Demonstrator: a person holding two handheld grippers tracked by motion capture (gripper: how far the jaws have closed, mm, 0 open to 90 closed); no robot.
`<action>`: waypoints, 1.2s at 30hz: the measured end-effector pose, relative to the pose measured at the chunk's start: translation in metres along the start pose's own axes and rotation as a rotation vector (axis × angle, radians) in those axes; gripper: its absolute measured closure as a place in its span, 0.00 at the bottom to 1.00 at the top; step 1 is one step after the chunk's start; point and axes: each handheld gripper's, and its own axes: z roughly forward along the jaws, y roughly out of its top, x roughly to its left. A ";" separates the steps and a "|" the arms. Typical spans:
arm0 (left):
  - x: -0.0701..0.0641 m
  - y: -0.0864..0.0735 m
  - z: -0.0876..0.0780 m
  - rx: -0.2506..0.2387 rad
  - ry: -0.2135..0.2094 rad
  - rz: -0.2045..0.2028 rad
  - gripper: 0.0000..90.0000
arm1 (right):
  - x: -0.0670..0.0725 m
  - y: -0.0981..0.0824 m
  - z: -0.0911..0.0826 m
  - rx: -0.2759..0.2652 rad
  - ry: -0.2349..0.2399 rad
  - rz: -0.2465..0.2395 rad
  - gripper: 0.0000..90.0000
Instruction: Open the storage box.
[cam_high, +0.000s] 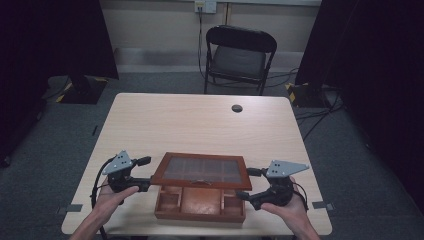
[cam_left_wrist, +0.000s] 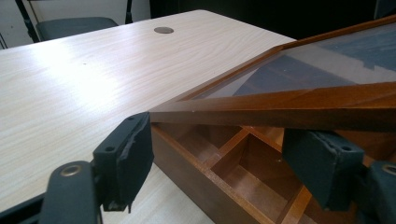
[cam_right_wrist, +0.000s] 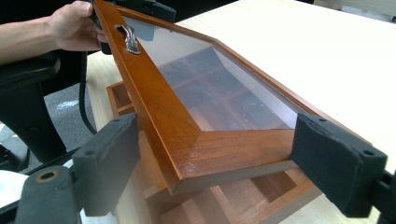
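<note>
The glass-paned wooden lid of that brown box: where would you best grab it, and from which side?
Probably by the front corners of the glass-paned wooden lid, coming in from each end. It is tilted up off the compartmented brown wooden box, so the frame's edge is exposed. The left gripper and right gripper already straddle those corners, jaws open.

Left tongs (cam_high: 144, 173) and right tongs (cam_high: 250, 183) gape wide, seemingly pointing inward, each hand-held.
</note>
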 end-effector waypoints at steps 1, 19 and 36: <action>0.000 0.000 0.000 -0.002 -0.003 0.001 0.28 | 0.000 0.000 0.000 0.000 -0.005 -0.005 0.17; 0.002 0.013 0.007 -0.032 -0.015 0.012 0.31 | -0.014 0.010 0.006 -0.039 -0.008 0.016 0.27; 0.015 0.017 0.018 -0.052 -0.014 -0.011 0.41 | -0.036 0.020 0.016 -0.087 -0.024 0.062 0.36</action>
